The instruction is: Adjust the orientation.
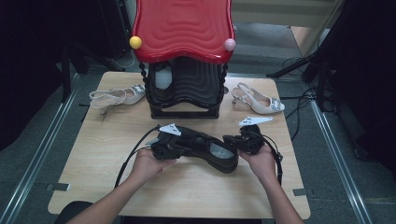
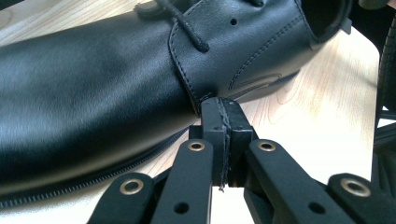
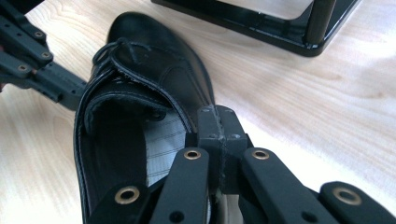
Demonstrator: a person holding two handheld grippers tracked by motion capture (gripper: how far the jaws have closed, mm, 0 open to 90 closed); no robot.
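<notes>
A black leather lace-up shoe point(image 1: 210, 150) lies on its side in the middle of the wooden table point(image 1: 196, 191), between my two grippers. My left gripper point(image 1: 183, 144) is at the toe end. In the left gripper view its jaws point(image 2: 222, 109) are shut together, tips touching the shoe's side point(image 2: 93, 93) just above the sole, with nothing between them. My right gripper point(image 1: 229, 140) is at the heel end. In the right gripper view it point(image 3: 217, 119) sits shut on the rim of the shoe's opening point(image 3: 154, 70), beside the pale insole point(image 3: 163, 140).
A black shoe rack point(image 1: 184, 88) with a red wavy roof point(image 1: 182, 25) stands at the back centre; its base point(image 3: 261, 28) lies just beyond the shoe. A white slingback heel point(image 1: 116, 97) lies left of the rack, another point(image 1: 259, 100) right of it.
</notes>
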